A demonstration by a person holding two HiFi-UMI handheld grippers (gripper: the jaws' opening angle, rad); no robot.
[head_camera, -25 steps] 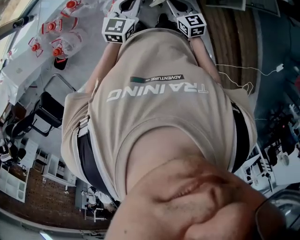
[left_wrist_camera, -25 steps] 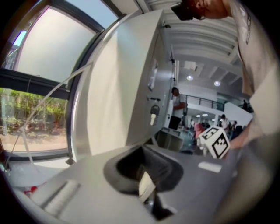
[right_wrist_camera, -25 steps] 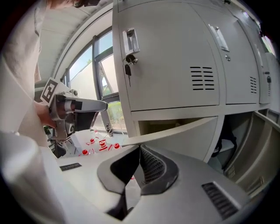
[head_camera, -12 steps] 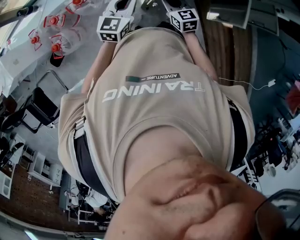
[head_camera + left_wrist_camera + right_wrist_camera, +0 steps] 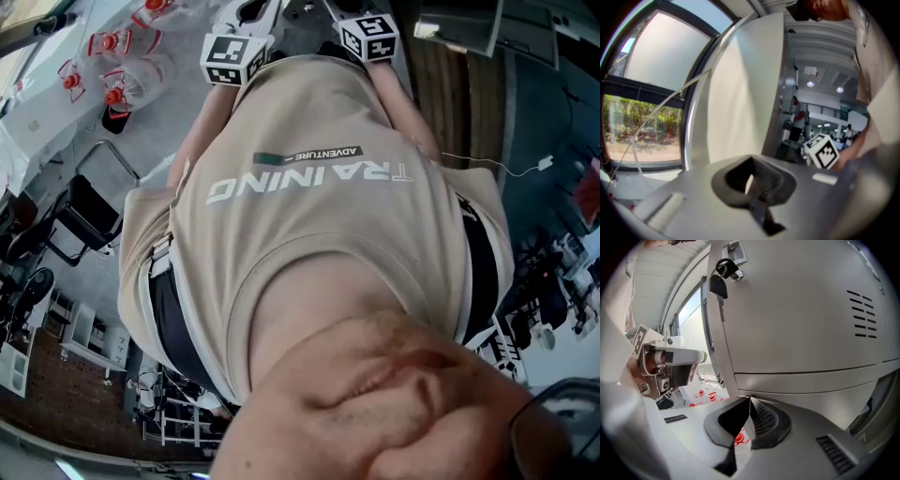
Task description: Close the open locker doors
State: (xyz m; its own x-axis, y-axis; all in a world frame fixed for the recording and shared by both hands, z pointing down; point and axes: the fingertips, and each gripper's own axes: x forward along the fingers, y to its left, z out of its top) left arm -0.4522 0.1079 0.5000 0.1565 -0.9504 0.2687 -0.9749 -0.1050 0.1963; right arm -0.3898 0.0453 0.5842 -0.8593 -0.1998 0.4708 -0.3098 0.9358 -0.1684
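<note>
Locker door (image 5: 740, 89), pale, rises just ahead in my left gripper view. My left gripper (image 5: 750, 165) has its jaws pressed together, empty.

Right gripper view: a grey keyed door (image 5: 797, 310) stands close ahead. My right gripper (image 5: 750, 402) also has its jaws together, holding nothing.

A locker door (image 5: 797, 310) stands just before the right gripper (image 5: 749, 401).

We see a large black-framed window (image 5: 647, 122) with green trees beyond it, round white ceiling lights (image 5: 810, 84) glowing in the hall, and a black metal-framed chair (image 5: 80, 214) on the pale grey floor (image 5: 159, 127).
</note>
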